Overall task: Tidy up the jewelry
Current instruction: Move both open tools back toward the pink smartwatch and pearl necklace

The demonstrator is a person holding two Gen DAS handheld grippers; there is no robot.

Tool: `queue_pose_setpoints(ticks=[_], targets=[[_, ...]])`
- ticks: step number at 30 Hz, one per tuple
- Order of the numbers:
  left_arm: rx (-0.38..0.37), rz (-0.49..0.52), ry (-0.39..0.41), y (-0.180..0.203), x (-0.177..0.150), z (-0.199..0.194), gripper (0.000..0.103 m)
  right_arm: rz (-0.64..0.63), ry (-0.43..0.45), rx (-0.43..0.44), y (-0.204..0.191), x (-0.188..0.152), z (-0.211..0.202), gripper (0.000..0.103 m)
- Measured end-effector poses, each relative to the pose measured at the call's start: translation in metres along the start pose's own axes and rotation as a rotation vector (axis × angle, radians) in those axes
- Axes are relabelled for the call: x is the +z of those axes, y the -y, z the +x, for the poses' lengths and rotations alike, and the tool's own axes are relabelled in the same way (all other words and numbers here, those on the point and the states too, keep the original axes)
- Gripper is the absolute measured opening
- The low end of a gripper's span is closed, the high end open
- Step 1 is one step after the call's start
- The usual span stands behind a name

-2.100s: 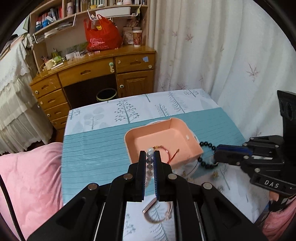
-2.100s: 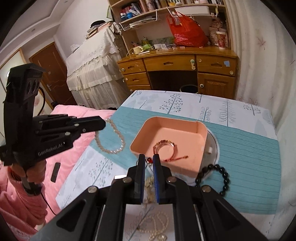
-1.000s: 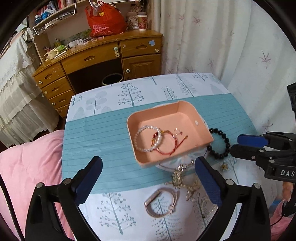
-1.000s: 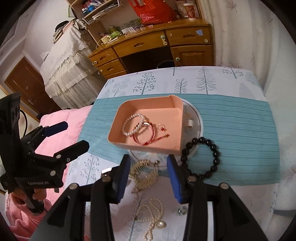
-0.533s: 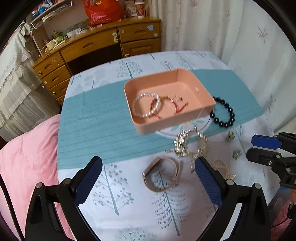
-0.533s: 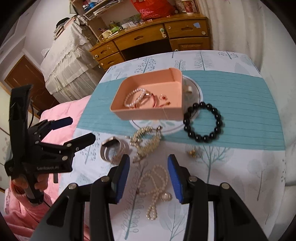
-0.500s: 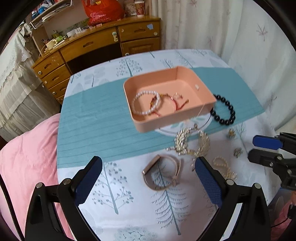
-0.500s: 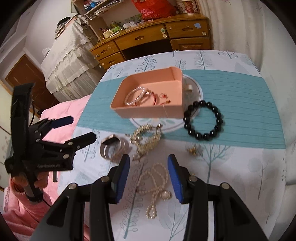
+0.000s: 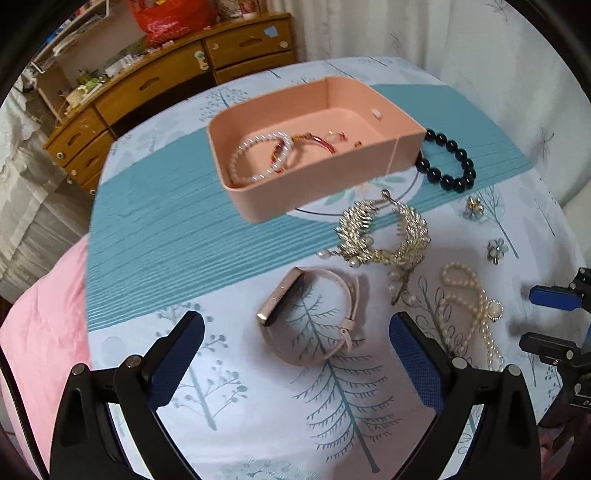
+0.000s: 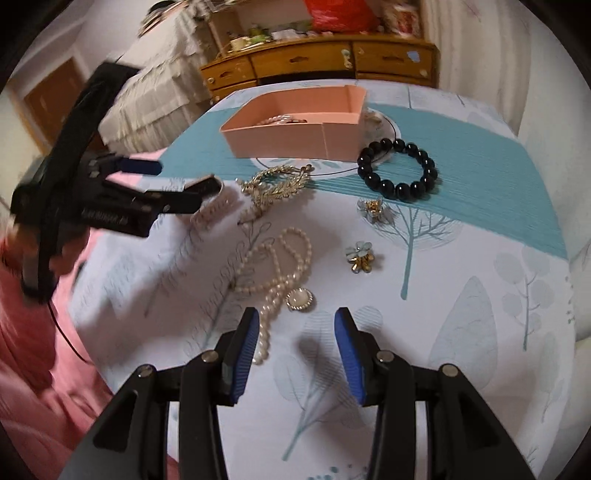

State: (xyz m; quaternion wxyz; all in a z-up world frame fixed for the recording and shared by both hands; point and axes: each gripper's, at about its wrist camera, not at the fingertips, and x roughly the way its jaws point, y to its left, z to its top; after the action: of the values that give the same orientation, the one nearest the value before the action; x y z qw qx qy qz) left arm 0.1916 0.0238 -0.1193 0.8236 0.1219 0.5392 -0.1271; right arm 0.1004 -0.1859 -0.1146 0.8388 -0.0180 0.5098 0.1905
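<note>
A pink tray (image 9: 255,199) (image 10: 280,138) on the table holds a pearl bracelet (image 9: 258,157) and a red cord bracelet (image 9: 314,142). A pink watch (image 9: 314,317) lies just ahead of my left gripper (image 9: 295,350), which is wide open and empty. A pearl necklace with a pendant (image 10: 280,273) (image 9: 469,306) lies just ahead of my right gripper (image 10: 293,343), which is open and empty. A gold leaf piece (image 9: 380,236) (image 10: 275,188), a black bead bracelet (image 9: 448,162) (image 10: 399,168) and two flower earrings (image 10: 360,256) (image 10: 375,208) lie on the cloth.
The table has a white tree-print cloth with a teal band (image 9: 155,236). A pink quilt (image 9: 40,317) lies to the left. A wooden desk (image 9: 155,77) stands behind and curtains (image 9: 461,33) hang at the right. Each gripper shows in the other's view, the left gripper (image 10: 177,190) and the right gripper (image 9: 546,317).
The left gripper dropped the pearl bracelet into the tray and opened wide. Both grippers have since drawn back and come down low over the table, the left toward the watch, the right toward the pearl necklace.
</note>
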Motion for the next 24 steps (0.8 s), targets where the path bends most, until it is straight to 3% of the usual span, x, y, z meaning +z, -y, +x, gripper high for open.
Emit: queue_pose_setpoints(ticks=[7,16,24], targets=[[-0.052,0.004,-0.006,-0.003,-0.002,0.015,0.099,-0.116,0.010,-0.024,-0.007,-0.009,0.010,0.043],[-0.055,-0.015,-0.023,-0.010,0.003,0.032,0.099,-0.124,0.020,-0.046,-0.006,-0.013,0.019,0.042],[-0.036,-0.015,-0.021,-0.012,0.008,0.042,0.099,-0.213,0.020,-0.081,-0.013,-0.009,0.024,0.042]])
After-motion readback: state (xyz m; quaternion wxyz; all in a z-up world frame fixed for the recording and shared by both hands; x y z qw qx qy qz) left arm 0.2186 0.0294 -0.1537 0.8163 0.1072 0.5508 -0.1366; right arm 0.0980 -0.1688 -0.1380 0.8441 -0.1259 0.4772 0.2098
